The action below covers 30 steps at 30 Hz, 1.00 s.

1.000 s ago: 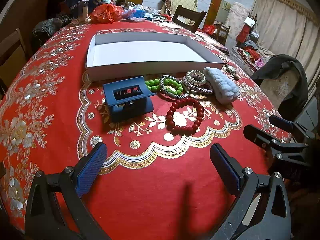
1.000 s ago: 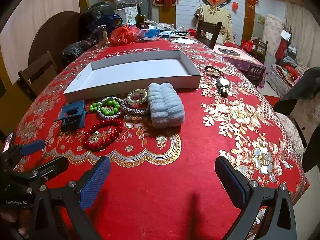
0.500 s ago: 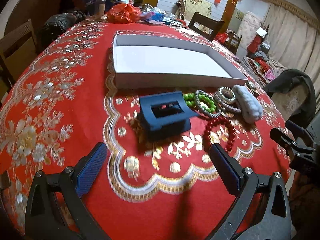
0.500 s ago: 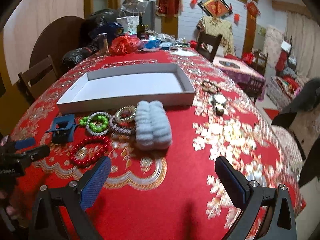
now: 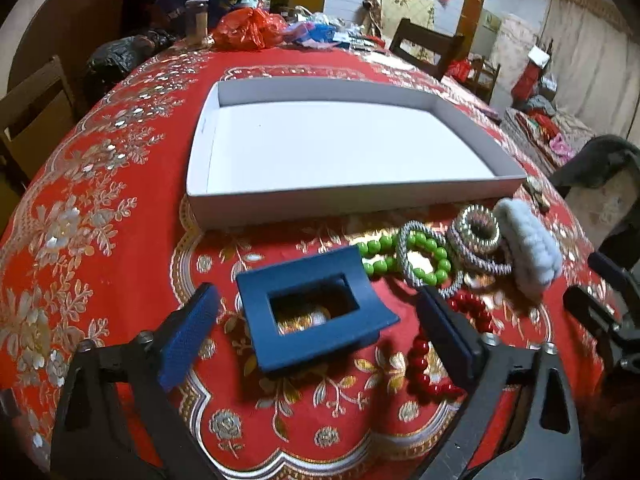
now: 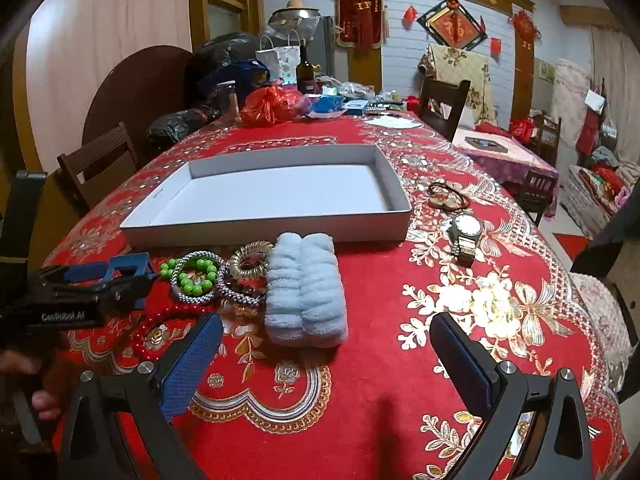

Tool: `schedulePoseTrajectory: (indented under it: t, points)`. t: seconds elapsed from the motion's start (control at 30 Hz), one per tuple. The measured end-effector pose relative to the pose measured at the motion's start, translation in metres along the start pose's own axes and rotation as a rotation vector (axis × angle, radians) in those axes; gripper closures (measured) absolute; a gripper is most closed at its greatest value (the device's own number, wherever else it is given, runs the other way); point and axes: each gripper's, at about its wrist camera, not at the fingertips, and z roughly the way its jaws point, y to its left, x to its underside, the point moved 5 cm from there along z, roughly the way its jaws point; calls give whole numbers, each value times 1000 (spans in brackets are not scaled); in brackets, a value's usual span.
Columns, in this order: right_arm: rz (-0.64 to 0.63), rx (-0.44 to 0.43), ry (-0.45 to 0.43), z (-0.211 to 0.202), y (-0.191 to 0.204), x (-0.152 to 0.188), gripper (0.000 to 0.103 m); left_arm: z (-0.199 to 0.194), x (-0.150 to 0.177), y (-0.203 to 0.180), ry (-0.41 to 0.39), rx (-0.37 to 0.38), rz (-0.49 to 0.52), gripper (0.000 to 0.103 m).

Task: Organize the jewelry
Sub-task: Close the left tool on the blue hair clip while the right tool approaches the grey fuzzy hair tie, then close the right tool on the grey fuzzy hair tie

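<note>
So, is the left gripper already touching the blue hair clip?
Apart. In the left wrist view, red tablecloth shows between each open finger of the left gripper and the blue hair clip.

Dark wooden chairs [image 6: 442,102] ring table; white slatted wall [image 6: 404,46].

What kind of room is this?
Most likely a home dining room: a big table under a red embroidered tablecloth, dark wooden dining chairs around it, and red Chinese New Year hangings on the wall.
</note>
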Motion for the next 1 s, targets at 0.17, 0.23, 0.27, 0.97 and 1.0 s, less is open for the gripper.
schedulePoseTrajectory:
  t: [0.17,0.23,0.27,0.97,1.0]
  points:
    - [65,-21,14,2,-11,2,0,-3,0,10,-6,12,-26,30]
    - [84,-31,22,3,-14,3,0,-8,4,11,-9,43,-26,30]
    - [87,-34,24,4,-15,3,0,-11,5,11,-16,59,-25,30]
    - [84,-79,108,46,-18,-19,65,-10,9,19,-8,25,-62,30]
    - [102,-68,83,41,-22,-19,65,-10,9,19,-9,29,-61,30]
